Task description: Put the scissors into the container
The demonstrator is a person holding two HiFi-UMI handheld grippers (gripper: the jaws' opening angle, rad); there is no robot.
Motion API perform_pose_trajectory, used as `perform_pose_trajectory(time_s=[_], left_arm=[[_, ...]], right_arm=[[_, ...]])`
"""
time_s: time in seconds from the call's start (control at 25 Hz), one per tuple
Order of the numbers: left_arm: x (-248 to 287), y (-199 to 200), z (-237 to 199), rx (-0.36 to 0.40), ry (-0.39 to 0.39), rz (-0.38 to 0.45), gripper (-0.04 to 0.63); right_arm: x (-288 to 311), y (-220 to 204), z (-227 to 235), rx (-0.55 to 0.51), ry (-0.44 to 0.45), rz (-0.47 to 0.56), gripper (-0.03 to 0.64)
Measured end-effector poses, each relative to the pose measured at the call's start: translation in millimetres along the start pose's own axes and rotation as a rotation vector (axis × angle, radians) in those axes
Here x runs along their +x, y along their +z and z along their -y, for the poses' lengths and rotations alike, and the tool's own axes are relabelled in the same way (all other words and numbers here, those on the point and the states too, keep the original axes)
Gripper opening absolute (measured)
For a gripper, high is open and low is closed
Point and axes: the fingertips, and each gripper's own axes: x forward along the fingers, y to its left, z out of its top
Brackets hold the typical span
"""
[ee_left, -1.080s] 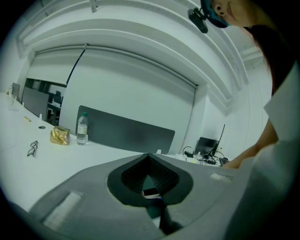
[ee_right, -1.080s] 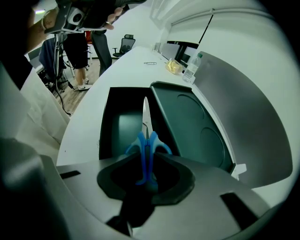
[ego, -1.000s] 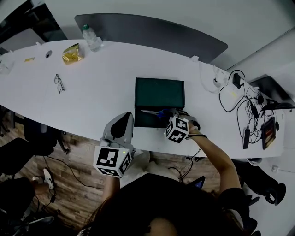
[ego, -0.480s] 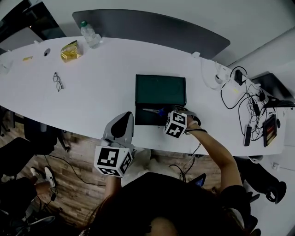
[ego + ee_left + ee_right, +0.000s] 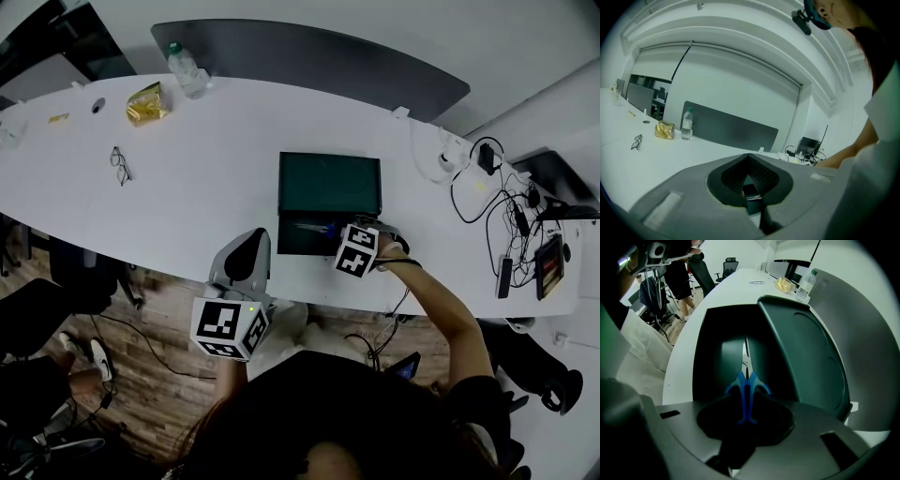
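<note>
1 scissors (image 5: 746,383), blades seemingly pointing left over container (image 5: 328,183), within right gripper (image 5: 746,404), jaws opening.

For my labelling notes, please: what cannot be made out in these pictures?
- Floor of the container: right gripper view, in shadow.
- Whether the scissors touch it: head view too small, right gripper view looks along the blades.
- Label of the bottle: every view, too small.

Head view looks steeply down from above onto the white table (image 5: 216,178). Left gripper view sits low, facing across the tabletop beyond its jaws. Right gripper view peers closely along its jaws into the dark container (image 5: 717,348), shared with the head view.
</note>
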Motion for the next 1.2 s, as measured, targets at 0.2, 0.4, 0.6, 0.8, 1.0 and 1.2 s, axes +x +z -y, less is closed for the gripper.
perform_pose_trajectory(time_s=[0.2, 0.4, 0.6, 0.8, 1.0, 1.2], left_arm=[[-1.7, -1.1, 0.5, -0.001, -0.002, 0.0, 0.011], [-3.7, 0.4, 0.6, 0.003, -0.004, 0.004, 0.011], [-6.7, -0.1, 1.9, 0.007, -0.006, 0.001, 0.011], [-8.2, 1.0, 3.5, 0.01, -0.017, 0.004, 0.011], [-11.5, 3.5, 8.1, 0.019, -0.027, 0.011, 0.011], [-15.9, 5.8, 15.2, 0.038, -0.036, 0.017, 0.011]], right_arm=[[-0.4, -0.6, 0.8, 0.015, 0.005, 0.0, 0.101], [-0.8, 0.0, -0.4, 0.023, 0.019, 0.005, 0.11], [-3.7, 0.5, -2.0, 0.039, 0.036, 0.018, 0.137], [-9.7, -3.4, 0.9, 0.067, 0.015, 0.03, 0.138], [-19.9, -2.8, 2.8, 0.115, -0.008, 0.07, 0.137], [-28.5, -2.0, 4.2, 0.149, -0.038, 0.113, 0.129]])
